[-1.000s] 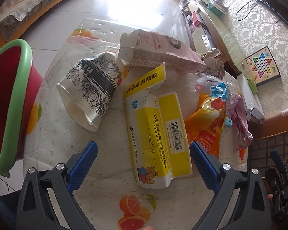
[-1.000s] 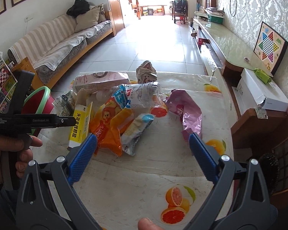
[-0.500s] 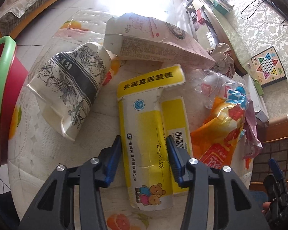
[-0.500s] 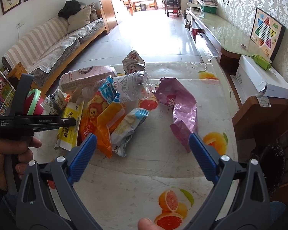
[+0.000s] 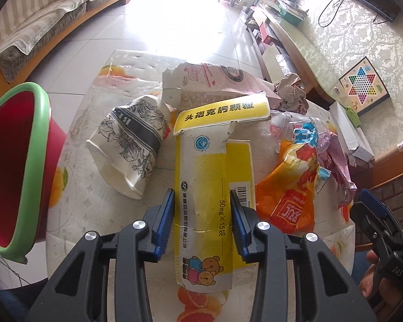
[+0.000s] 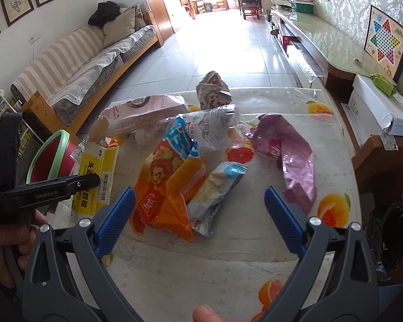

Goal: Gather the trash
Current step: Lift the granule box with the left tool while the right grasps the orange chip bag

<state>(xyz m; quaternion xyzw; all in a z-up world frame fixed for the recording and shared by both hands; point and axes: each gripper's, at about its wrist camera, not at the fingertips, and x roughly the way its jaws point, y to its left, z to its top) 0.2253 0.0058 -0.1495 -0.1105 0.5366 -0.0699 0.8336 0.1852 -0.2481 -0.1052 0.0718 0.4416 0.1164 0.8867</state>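
Landmark: yellow medicine box (image 5: 201, 187), lying flat near mid-table.

Far left of box, off table edge: red bin w/ green rim (image 5: 16, 161). Behind that, striped sofa (image 5: 48, 8) along left wall, framed prints above it in right-wrist view.

Just left of box: flattened floral paper cup (image 5: 134, 145). Behind box: pink-white carton (image 5: 215, 86), touching its open flap.

On box: left gripper (image 5: 201, 222), blue pads pressed to both long sides, clamped.

Table (image 5: 75, 209): pale cloth w/ orange-slice print under clear plastic.

Right of box: orange snack bag (image 6: 169, 187), clear crushed bottle (image 6: 215, 128), purple wrapper (image 6: 290, 155), crumpled paper wad (image 6: 213, 90) further back.

Right gripper (image 6: 198, 214) near orange bag, fingers spread wide, nothing held.

Far right: long cabinet (image 6: 322, 37), white box (image 6: 376, 107), Chinese checkers board (image 6: 387, 37) vs patterned wallpaper. Tiled floor, bright doorway beyond.
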